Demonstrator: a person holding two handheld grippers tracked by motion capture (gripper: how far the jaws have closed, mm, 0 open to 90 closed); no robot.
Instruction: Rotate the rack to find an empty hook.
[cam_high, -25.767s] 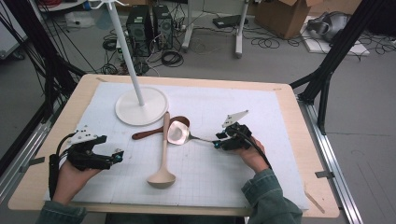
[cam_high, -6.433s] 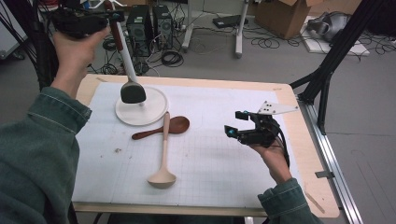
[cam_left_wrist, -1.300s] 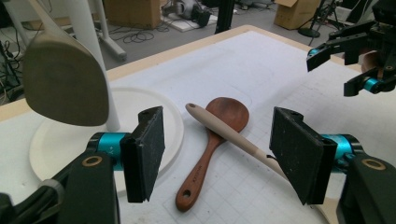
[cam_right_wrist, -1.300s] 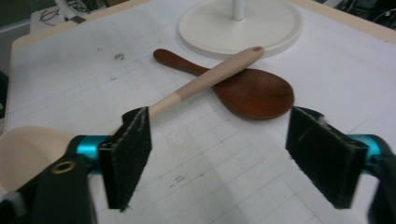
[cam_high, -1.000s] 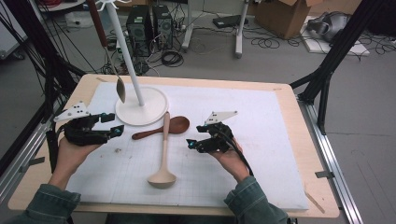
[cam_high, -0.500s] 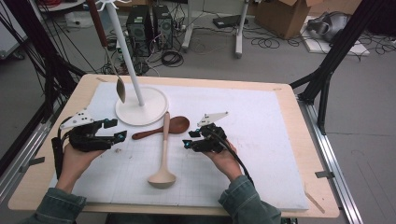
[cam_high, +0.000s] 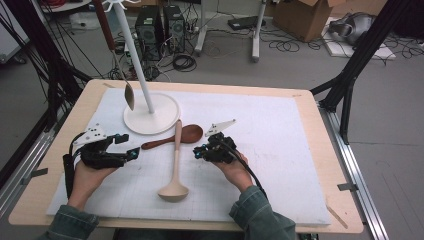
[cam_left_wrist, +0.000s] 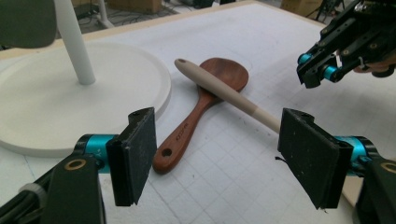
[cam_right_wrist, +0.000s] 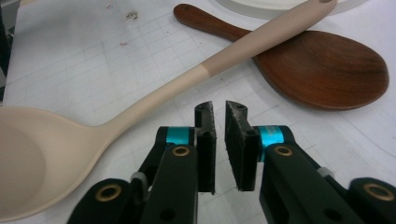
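Right gripper view: beige ladle (cam_right_wrist: 154, 100) crosses dark wooden spoon (cam_right_wrist: 322, 65); handle lettering unreadable, perhaps a brand. Right gripper (cam_right_wrist: 219, 116) fingers nearly closed, just closing, empty; left gripper (cam_left_wrist: 224, 158) fingers open.

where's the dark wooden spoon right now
In the high view the dark wooden spoon lies mid-table beside the white stand base, under the handle of the beige ladle that crosses it.

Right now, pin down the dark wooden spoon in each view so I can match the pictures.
High view: the dark wooden spoon lies mid-table, by the white stand base.
Left gripper view: centre, bowl away from the camera.
Right gripper view: upper right, bowl nearest.
Shared landmark: the beige ladle lies across it in all three.
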